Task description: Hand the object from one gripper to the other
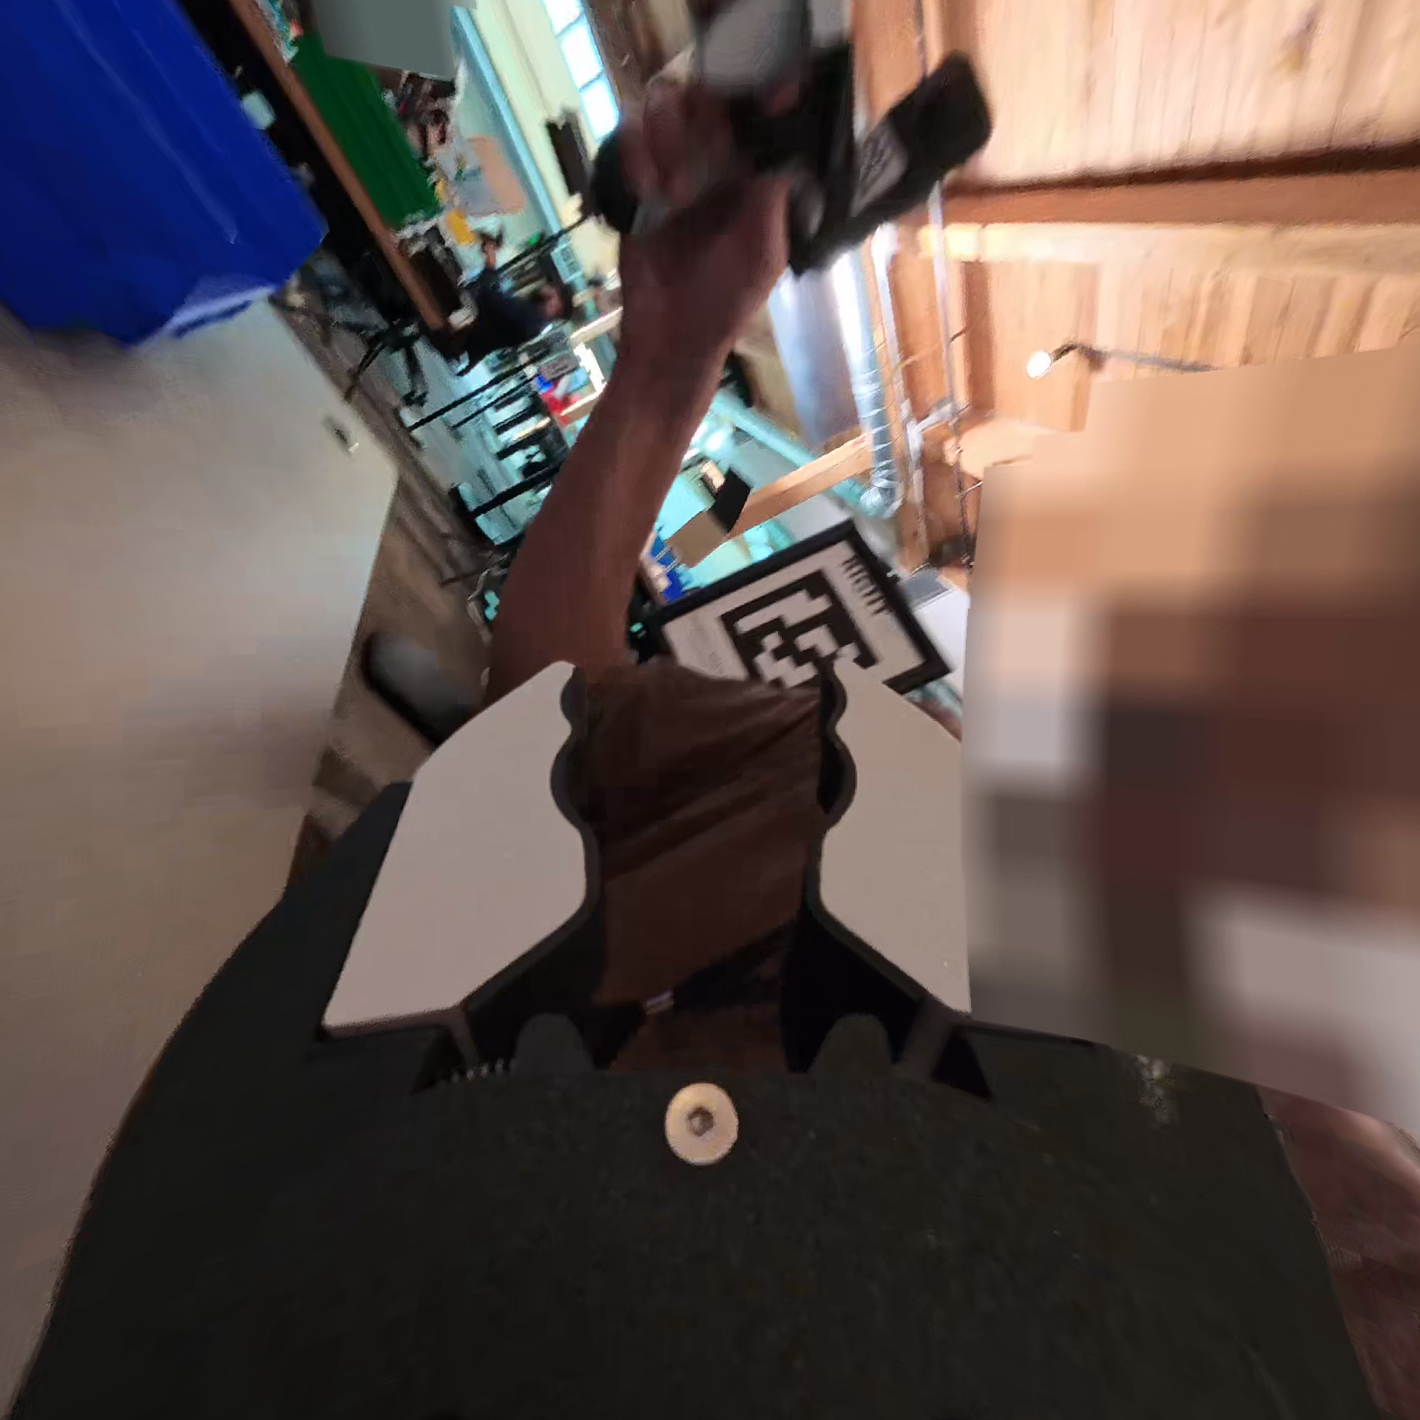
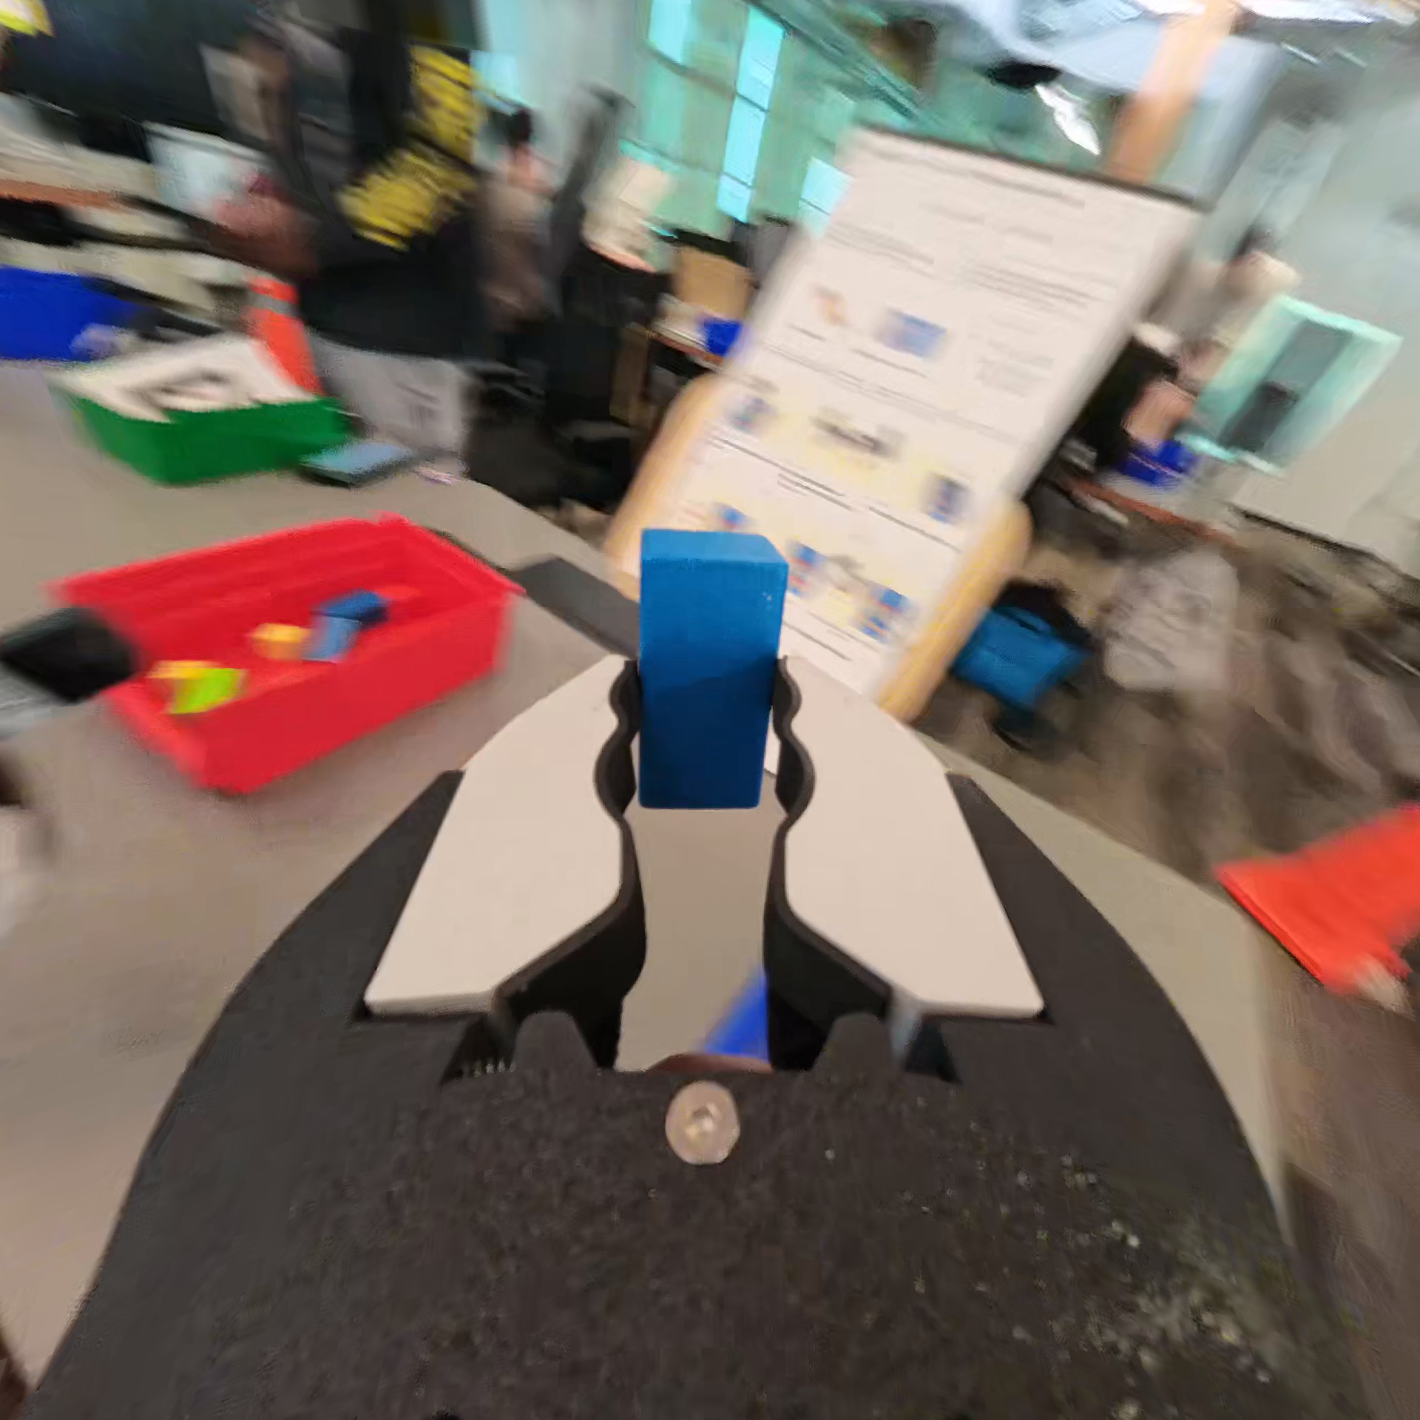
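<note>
In the right wrist view my right gripper (image 2: 705, 680) is shut on an upright blue rectangular block (image 2: 711, 615). Its top sticks out past the fingertips, above the grey table (image 2: 154, 922). In the left wrist view my left gripper (image 1: 703, 691) is open and empty, tilted up toward a person's forearm (image 1: 615, 492). At the top of that view, blurred, the hand holds the right gripper (image 1: 860, 161). The block does not show there.
A red bin (image 2: 323, 738) with several coloured blocks sits left on the table, a green bin (image 2: 207, 449) farther back. A poster board (image 2: 922, 399) stands ahead, an orange cone (image 2: 1337, 907) lies right. The left wrist view shows a blue bin (image 1: 131, 154) and a black-and-white marker board (image 1: 807, 622).
</note>
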`<state>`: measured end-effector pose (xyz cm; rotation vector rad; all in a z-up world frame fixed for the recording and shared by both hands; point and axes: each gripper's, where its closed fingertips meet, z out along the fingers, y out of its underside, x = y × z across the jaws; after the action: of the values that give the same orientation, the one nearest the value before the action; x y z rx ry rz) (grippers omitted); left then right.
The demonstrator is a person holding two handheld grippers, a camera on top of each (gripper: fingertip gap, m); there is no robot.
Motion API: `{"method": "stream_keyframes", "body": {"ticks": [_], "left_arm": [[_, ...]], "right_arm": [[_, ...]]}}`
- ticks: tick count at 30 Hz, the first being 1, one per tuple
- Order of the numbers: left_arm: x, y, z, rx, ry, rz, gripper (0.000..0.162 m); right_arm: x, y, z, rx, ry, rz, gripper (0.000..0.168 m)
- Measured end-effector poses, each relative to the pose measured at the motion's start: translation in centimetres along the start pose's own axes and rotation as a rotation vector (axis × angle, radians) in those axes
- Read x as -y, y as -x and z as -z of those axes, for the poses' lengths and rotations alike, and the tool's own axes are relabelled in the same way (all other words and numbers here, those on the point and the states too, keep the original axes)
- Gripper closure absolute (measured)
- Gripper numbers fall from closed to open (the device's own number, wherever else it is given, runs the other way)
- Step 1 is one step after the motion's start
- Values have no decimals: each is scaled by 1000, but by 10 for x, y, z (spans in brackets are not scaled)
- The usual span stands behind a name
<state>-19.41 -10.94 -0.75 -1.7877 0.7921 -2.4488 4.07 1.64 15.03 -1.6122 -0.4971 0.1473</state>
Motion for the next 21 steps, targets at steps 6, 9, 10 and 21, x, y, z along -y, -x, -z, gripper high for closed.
{"method": "stream_keyframes", "body": {"ticks": [6,9,10,21], "left_arm": [[-60,76,9,265,92,-33,106],[-61,88,12,316,135,-84,109],[-59,89,12,320,139,-95,109],[-55,86,16,306,129,-88,111]], "right_arm": [[-143,-119,38,-348,546,-299,135],[-188,-126,30,-337,682,-335,135],[-198,-121,21,-295,694,-385,135],[-315,-80,-76,-157,995,-476,135]]}}
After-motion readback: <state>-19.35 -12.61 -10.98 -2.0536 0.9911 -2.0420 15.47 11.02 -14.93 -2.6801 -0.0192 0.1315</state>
